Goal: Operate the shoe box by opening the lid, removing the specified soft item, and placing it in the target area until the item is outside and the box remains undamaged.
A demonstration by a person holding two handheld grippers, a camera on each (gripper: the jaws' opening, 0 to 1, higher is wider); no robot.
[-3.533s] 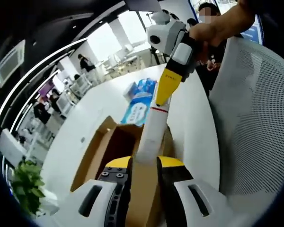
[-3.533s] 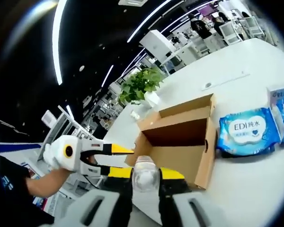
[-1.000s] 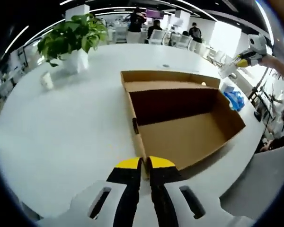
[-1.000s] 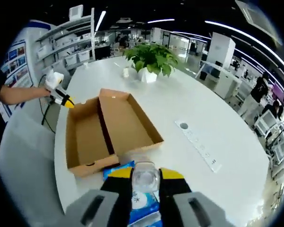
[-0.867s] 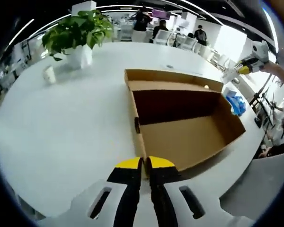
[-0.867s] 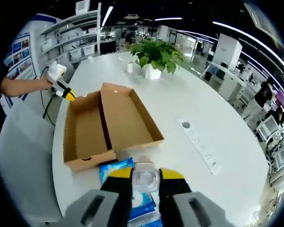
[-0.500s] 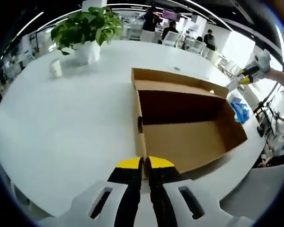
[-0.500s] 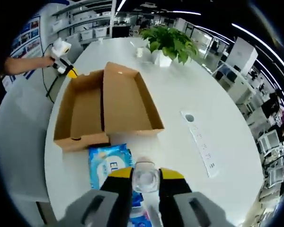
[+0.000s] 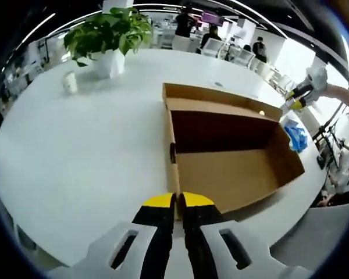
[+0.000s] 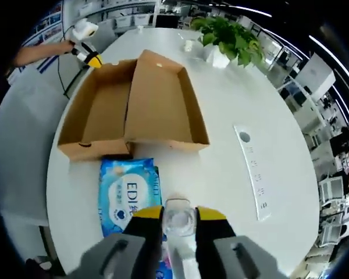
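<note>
The shoe box (image 10: 134, 110) sits open on the white desk (image 10: 232, 174). The left claw (image 9: 178, 200) is pinched on the box's near wall edge. The right claw (image 10: 178, 210) clamps a clear soft item (image 10: 178, 222) above the blue wipes pack (image 10: 127, 195), beside the box.

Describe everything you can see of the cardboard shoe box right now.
The shoe box is plain brown cardboard, lying open on the white table, its hinged lid folded out flat beside the base so both form two shallow trays. Both look empty. A small hole marks one end wall. The left gripper is shut on a corner of its wall. A blue wet-wipe pack lies just outside one end; whether they touch is unclear.
</note>
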